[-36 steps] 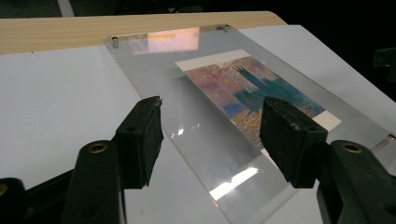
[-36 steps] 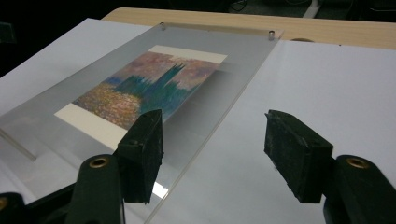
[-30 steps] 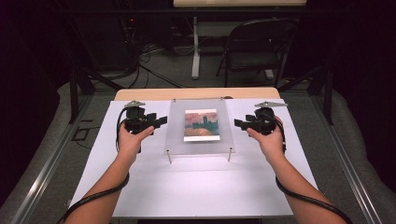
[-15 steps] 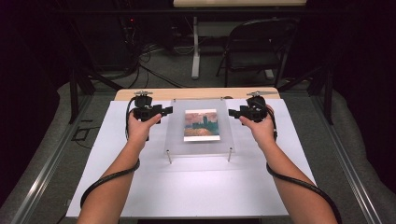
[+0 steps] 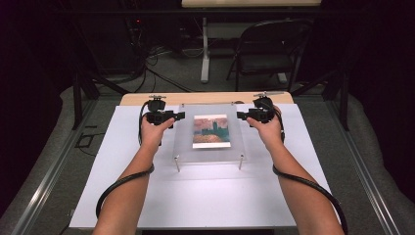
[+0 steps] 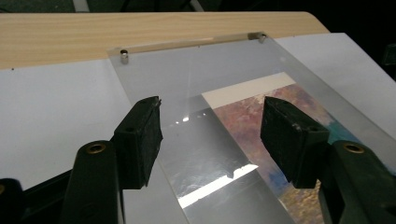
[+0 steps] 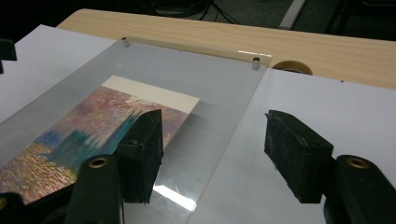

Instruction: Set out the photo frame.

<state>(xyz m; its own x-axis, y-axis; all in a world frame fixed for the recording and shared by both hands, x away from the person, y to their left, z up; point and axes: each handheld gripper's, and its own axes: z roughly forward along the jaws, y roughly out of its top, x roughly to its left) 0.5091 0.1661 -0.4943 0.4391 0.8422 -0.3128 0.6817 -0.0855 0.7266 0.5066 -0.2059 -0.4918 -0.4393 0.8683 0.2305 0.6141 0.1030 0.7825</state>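
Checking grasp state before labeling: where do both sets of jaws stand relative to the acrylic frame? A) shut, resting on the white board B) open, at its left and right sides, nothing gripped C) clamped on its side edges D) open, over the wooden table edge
B: the left gripper and right gripper stand open at either side of the acrylic frame, with clear gaps between pads and panel in both gripper views.

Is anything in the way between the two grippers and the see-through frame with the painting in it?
Nothing visible blocks them. The left gripper and the right gripper have open jaws at the side edges of the clear acrylic picture frame, which holds a colourful painted card. Only bare white table cover surrounds the frame.
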